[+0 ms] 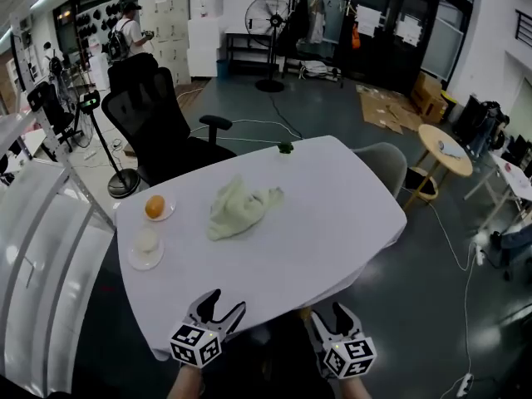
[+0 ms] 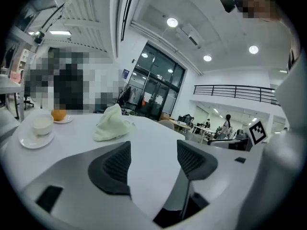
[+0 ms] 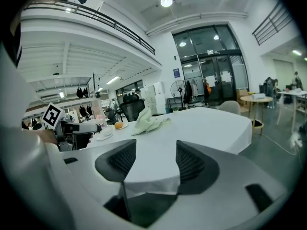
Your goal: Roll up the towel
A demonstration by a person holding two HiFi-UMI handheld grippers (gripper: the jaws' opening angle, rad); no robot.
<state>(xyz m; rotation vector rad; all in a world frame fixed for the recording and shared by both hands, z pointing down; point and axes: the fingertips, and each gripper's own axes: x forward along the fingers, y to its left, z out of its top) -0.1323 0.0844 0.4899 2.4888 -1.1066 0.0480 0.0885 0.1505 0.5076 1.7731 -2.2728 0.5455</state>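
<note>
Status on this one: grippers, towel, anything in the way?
Both open and empty: left gripper, right gripper, at near edge of table. Crumpled towel mid-table, untouched. Left of it orange and cup, not in the way.

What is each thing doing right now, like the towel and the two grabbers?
towel: crumpled in a heap, not rolled.
orange: sitting on a small plate.
cup: upright on its saucer.
left gripper: jaws apart, nothing between them.
right gripper: jaws apart, nothing between them.
</note>
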